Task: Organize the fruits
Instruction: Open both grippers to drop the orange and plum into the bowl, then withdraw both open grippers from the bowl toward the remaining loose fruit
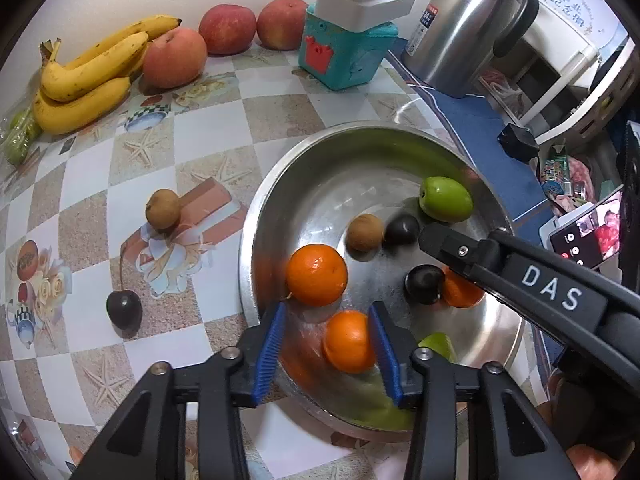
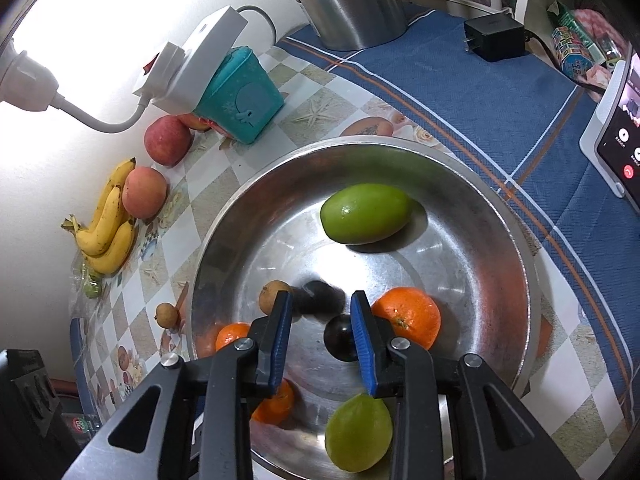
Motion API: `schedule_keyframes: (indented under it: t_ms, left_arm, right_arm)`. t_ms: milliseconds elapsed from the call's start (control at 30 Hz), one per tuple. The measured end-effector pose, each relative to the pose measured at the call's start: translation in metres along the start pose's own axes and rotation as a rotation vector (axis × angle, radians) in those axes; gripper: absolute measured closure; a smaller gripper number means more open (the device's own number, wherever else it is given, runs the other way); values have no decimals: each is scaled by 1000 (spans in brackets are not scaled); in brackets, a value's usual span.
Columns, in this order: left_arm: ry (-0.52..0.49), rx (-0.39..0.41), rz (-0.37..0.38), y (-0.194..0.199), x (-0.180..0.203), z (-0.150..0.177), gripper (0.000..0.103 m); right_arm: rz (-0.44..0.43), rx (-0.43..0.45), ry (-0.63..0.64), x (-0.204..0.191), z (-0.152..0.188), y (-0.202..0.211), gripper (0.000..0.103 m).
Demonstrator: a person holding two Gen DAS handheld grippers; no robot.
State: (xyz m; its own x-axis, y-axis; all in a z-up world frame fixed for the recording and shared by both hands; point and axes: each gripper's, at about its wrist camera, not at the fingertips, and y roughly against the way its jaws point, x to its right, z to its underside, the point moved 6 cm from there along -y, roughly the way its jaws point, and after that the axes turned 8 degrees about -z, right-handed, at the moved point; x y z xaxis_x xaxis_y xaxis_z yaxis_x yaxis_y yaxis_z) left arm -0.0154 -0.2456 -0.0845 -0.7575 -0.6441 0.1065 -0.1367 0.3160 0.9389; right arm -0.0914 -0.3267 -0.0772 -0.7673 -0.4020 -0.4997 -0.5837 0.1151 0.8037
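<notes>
A steel bowl [image 1: 256, 240] [image 2: 500, 216] holds oranges, green fruits, dark cherries and a brown longan. My left gripper [image 1: 330, 346] hangs over the bowl's near rim, jaws open, with a small orange [image 1: 348, 342] between the blue pads, touching only the right one. My right gripper [image 2: 320, 340] is open and empty above the bowl's middle; a blurred dark cherry [image 2: 320, 304] lies beyond its tips and another cherry [image 2: 340, 338] sits by its right pad. On the tablecloth lie a cherry [image 1: 124, 310] and a longan [image 1: 162, 209].
Bananas [image 1: 84, 76] and three apples [image 1: 174, 62] lie along the back wall. A teal box [image 1: 344, 54] with a white power strip, a steel kettle [image 1: 472, 28], a black charger [image 2: 494, 38] and a phone [image 2: 616, 136] stand around the bowl.
</notes>
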Motion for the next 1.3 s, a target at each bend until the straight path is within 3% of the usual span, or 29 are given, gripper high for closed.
schedule_keyframes:
  t_ms: [400,567,867,1167,1300]
  left_arm:
    - [24,21,-20,12,-14,-7,55]
    - [108,38,-44,20,-39,-13,55]
    - [297,86,-165,40,-109,-20,51]
    - [441,67,-266,44,-166,0,34]
    - [482,64,-288,46,-180,9,28]
  right_arm:
    - [2,7,2,-2,0,9,72]
    - [8,-7,16,-7,3,10,72]
    - [22,-29,112,-39,16,13,72]
    - [49,-74,229,-72,35,2,42]
    - [65,-82,282,-82,39,-2,37]
